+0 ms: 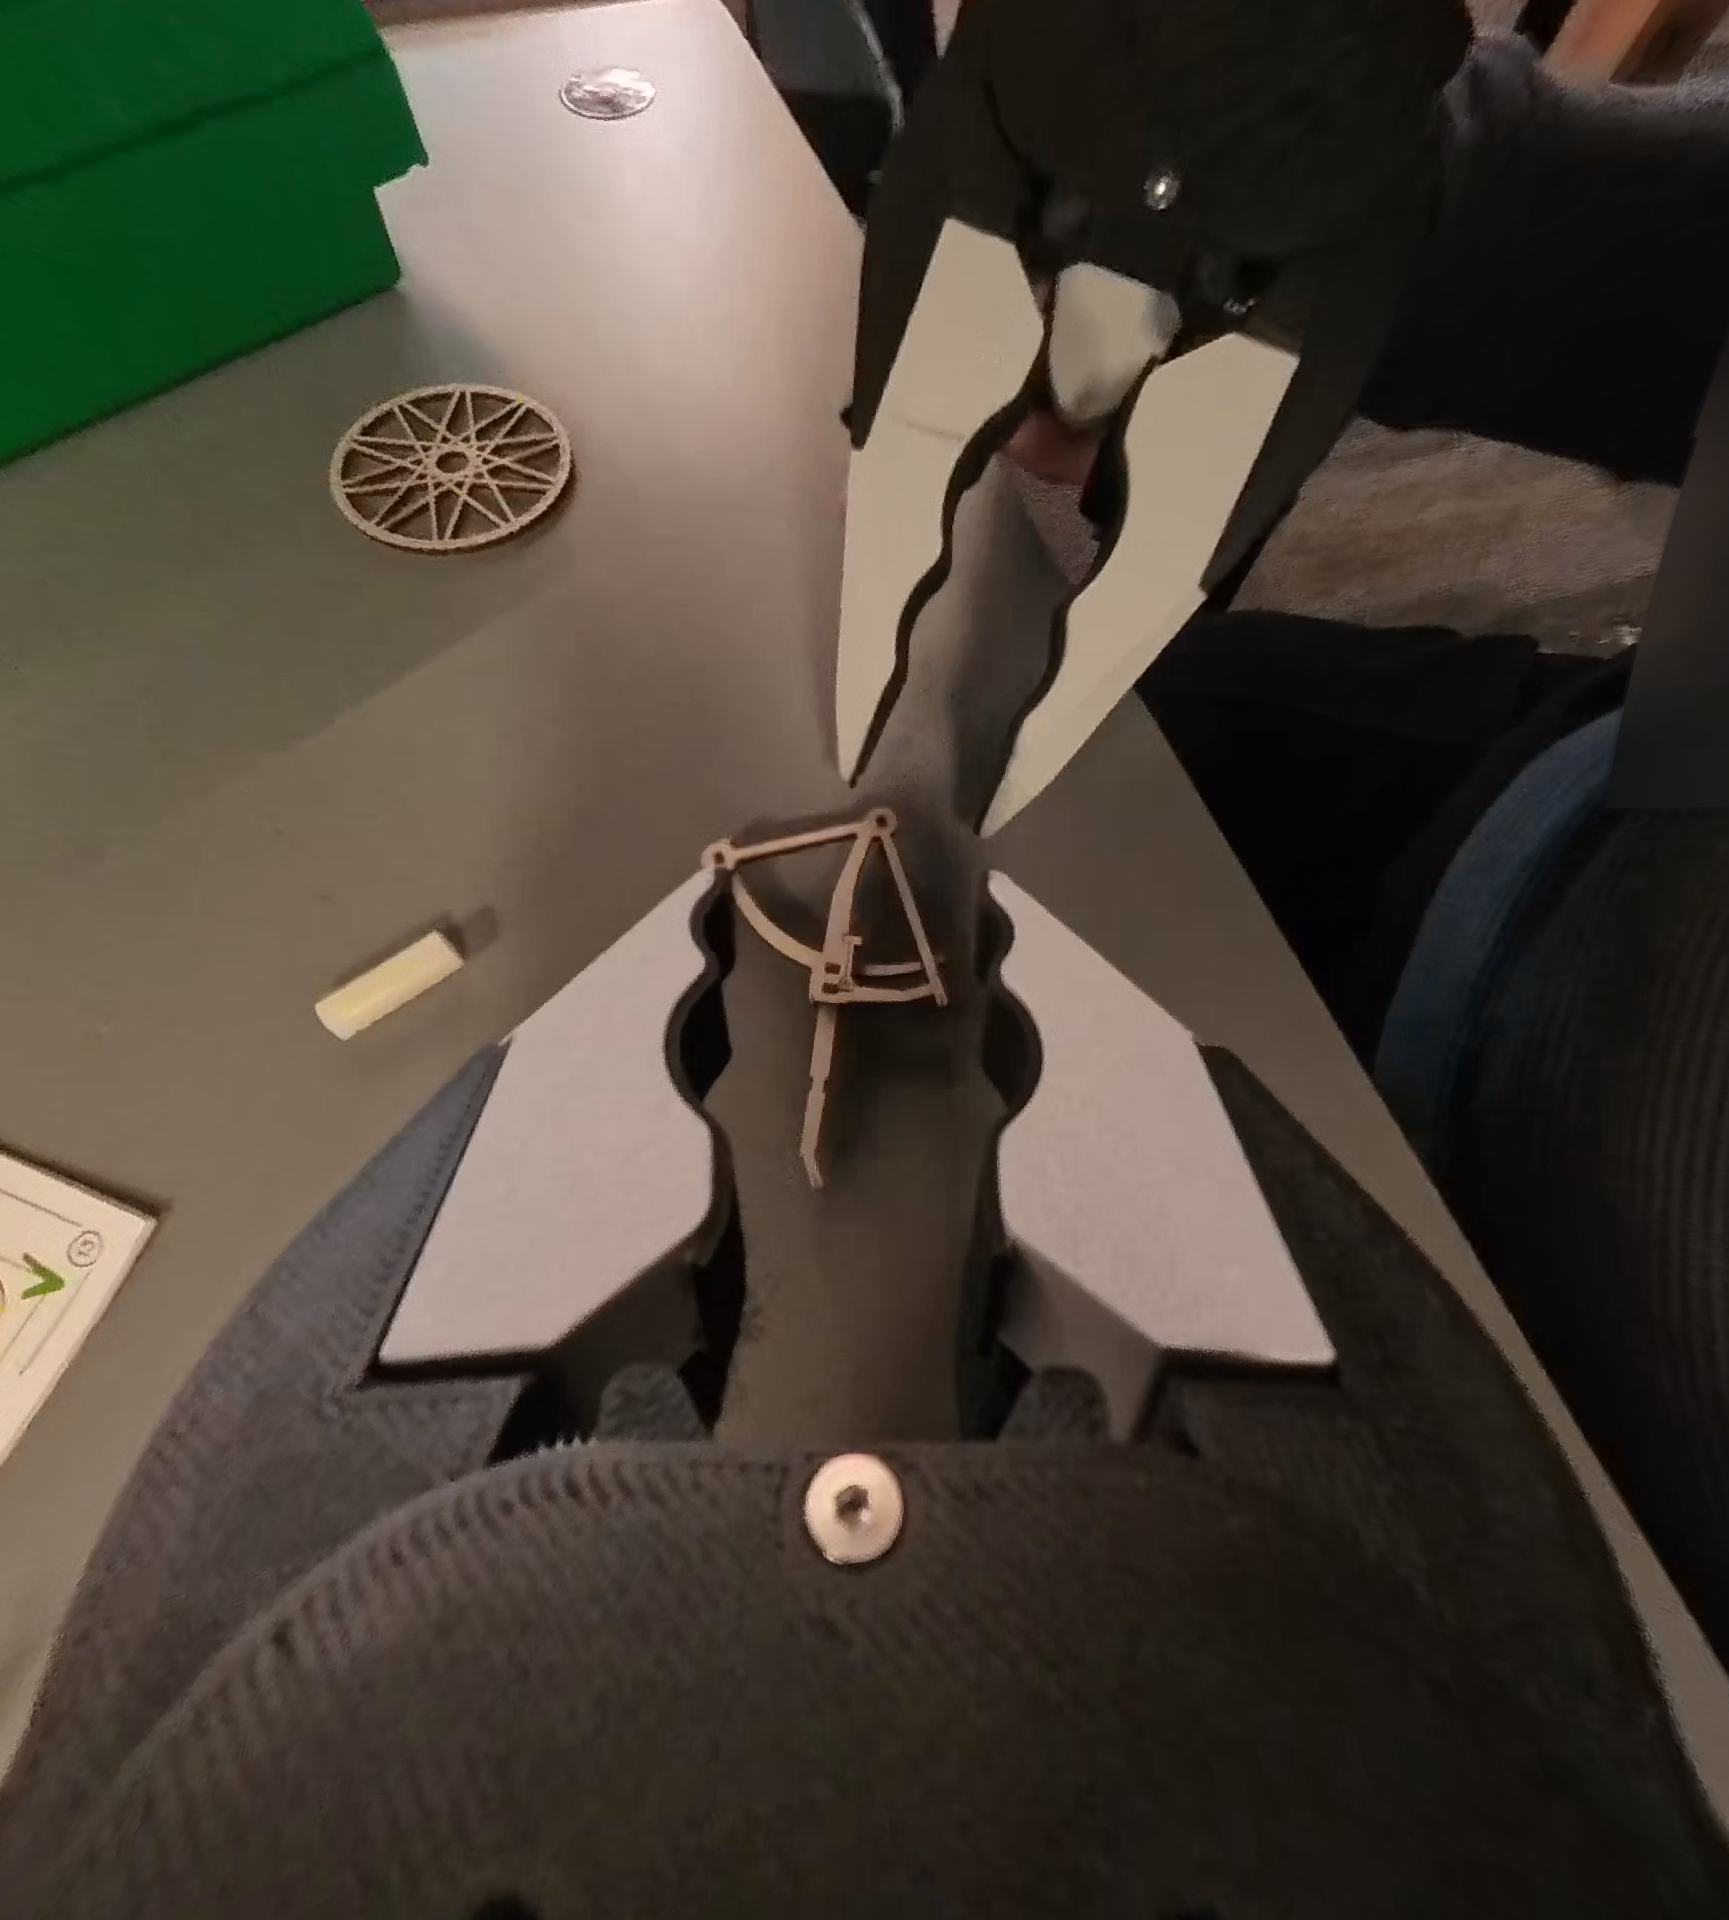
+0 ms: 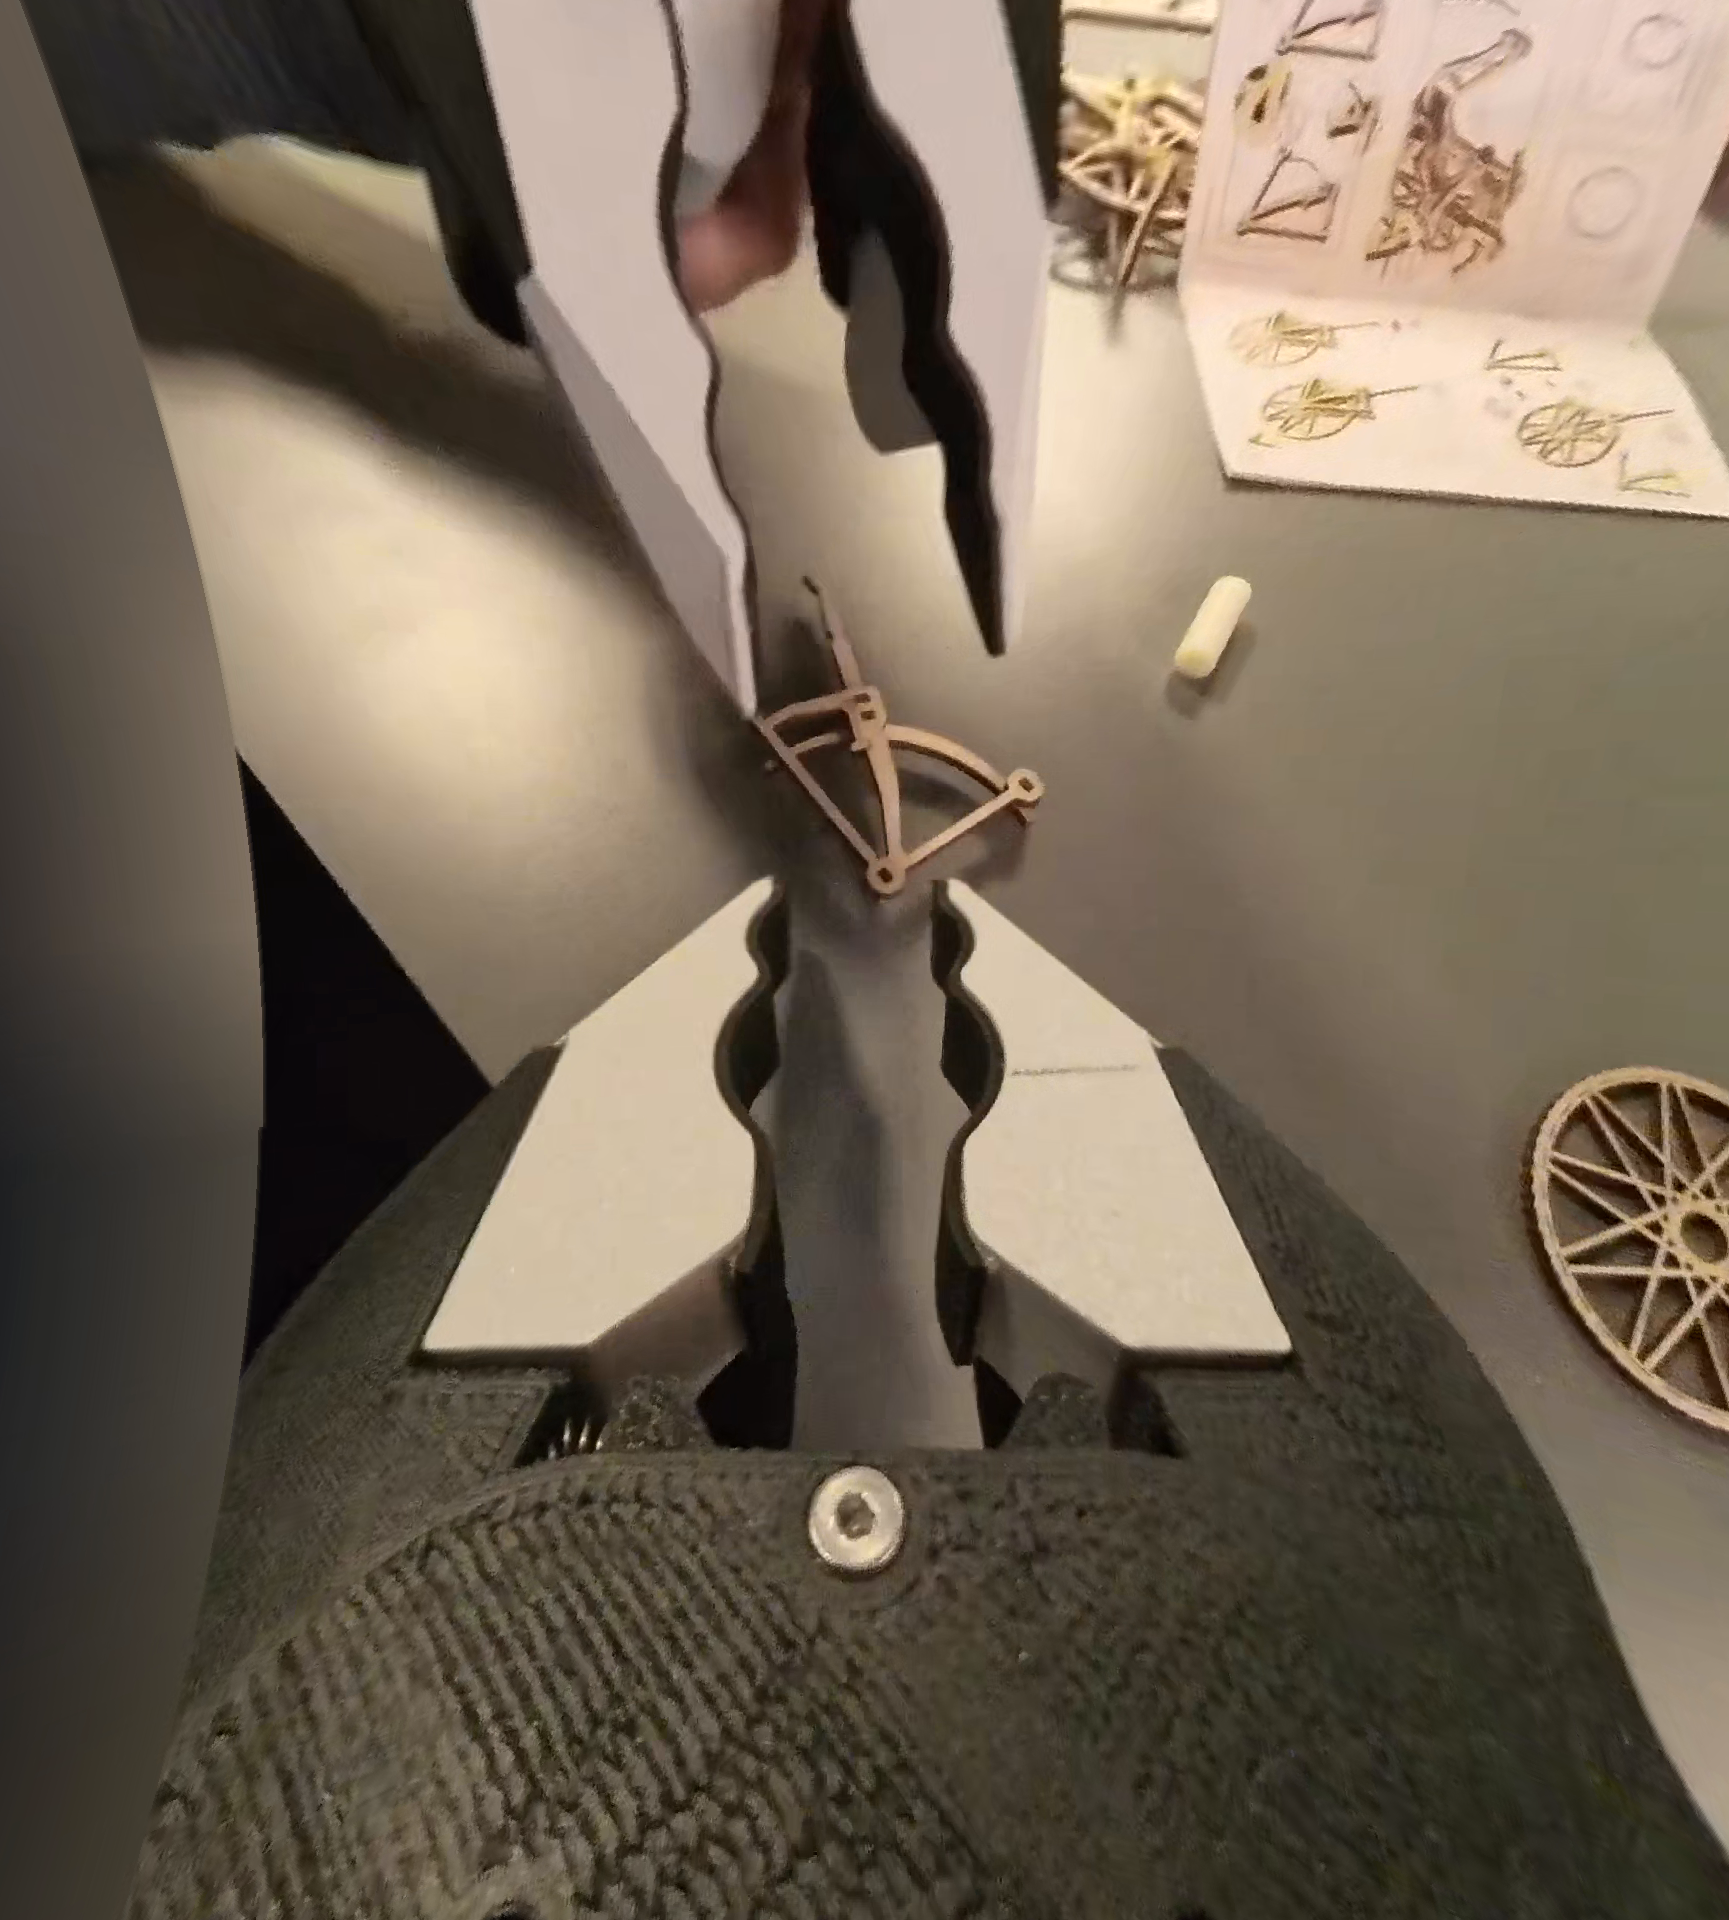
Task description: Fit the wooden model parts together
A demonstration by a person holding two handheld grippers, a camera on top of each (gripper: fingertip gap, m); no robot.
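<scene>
The left claw (image 1: 849,883) stood wide open, holding nothing, its two grey fingers on either side of a small wooden frame (image 1: 839,935) that lay on the grey worktop (image 1: 216,727) near its edge. The frame was a thin fan-shaped piece with a curved arc and a narrow stick pointing back between the fingers; whether either finger touched it could not be told. The right claw (image 2: 855,888) faced it from the opposite side, also open and empty, its tips just beside the frame's pointed corner (image 2: 886,800). A round wooden wheel (image 1: 452,478) with star-shaped spokes lay flat well apart from the frame. A short pale peg (image 1: 387,982) lay between wheel and frame. An instruction sheet (image 2: 1462,312) was spread farther off, with a heap of loose wooden parts (image 2: 1120,156) beside it, and a green box (image 1: 112,208) sat at the worktop's far side
</scene>
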